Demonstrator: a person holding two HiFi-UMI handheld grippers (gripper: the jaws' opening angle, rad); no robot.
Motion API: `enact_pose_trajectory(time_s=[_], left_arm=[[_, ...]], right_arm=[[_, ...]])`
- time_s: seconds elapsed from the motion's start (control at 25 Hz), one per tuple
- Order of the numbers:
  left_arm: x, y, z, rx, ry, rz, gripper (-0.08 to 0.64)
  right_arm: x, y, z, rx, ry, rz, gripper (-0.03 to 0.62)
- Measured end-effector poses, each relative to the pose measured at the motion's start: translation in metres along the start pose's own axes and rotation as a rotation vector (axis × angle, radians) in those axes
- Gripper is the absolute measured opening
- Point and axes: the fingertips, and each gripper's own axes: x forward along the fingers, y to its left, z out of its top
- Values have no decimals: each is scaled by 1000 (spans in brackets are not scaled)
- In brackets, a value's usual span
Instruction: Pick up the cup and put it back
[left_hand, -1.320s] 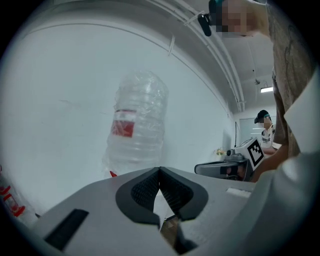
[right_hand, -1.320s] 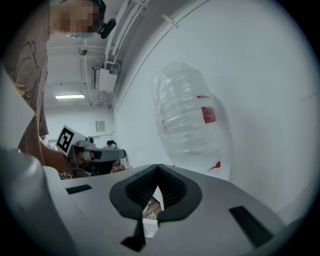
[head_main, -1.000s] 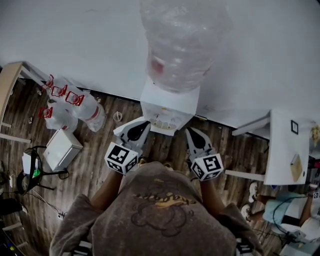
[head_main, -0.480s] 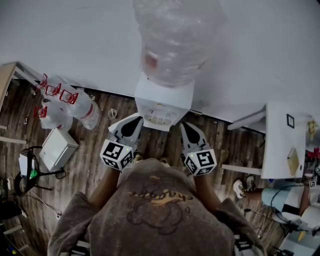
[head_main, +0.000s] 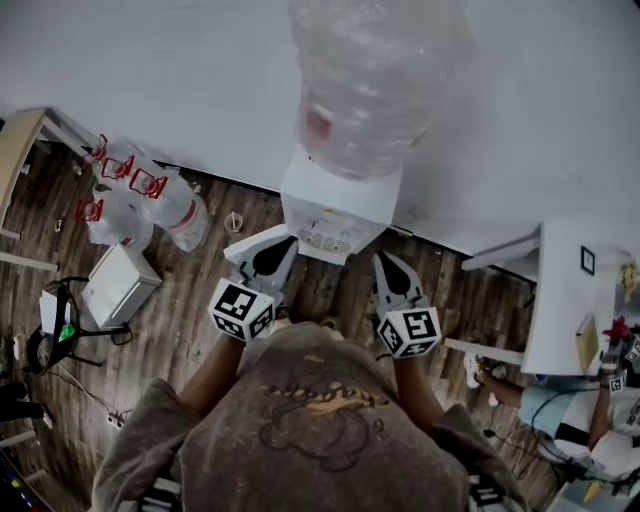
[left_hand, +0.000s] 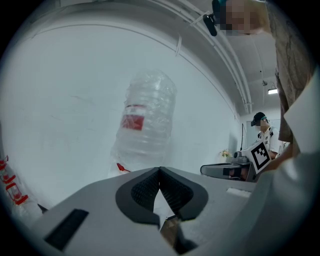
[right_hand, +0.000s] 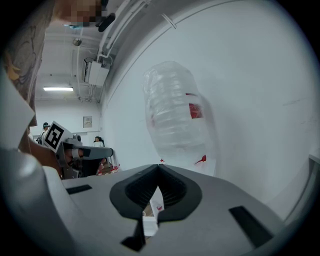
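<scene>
A white water dispenser (head_main: 335, 200) stands against the wall with a big clear bottle (head_main: 375, 80) on top. Round cup-like shapes (head_main: 326, 241) sit in its front recess, too small to tell apart. My left gripper (head_main: 288, 247) and right gripper (head_main: 386, 264) hang side by side just in front of the dispenser, both shut with nothing between the pads. In the left gripper view the left gripper (left_hand: 160, 172) points up at the bottle (left_hand: 145, 125). From the right gripper view, the right gripper (right_hand: 158, 168) shows the same bottle (right_hand: 175, 115) above its closed tips.
Several empty water bottles with red handles (head_main: 140, 200) lie on the wooden floor at the left, next to a white box (head_main: 120, 285). A small clear cup (head_main: 234, 222) stands on the floor. A white table (head_main: 565, 290) and a seated person (head_main: 570, 415) are at the right.
Both grippers stay shut in front of the dispenser at about the same spacing. Only the head view has swayed a little.
</scene>
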Motion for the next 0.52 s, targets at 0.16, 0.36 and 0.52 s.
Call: enact_pose_trajectory(time_s=[0.16, 0.36, 0.52], left_arm=[[3, 0, -2, -5, 5, 2, 2], [5, 2, -3, -12, 5, 10, 3], [9, 3, -3, -20, 0, 15, 3]], right_arm=[[2, -1, 2, -1, -6, 4, 3], [7, -2, -4, 9, 7, 11, 3], [10, -6, -6, 13, 6, 8, 3]])
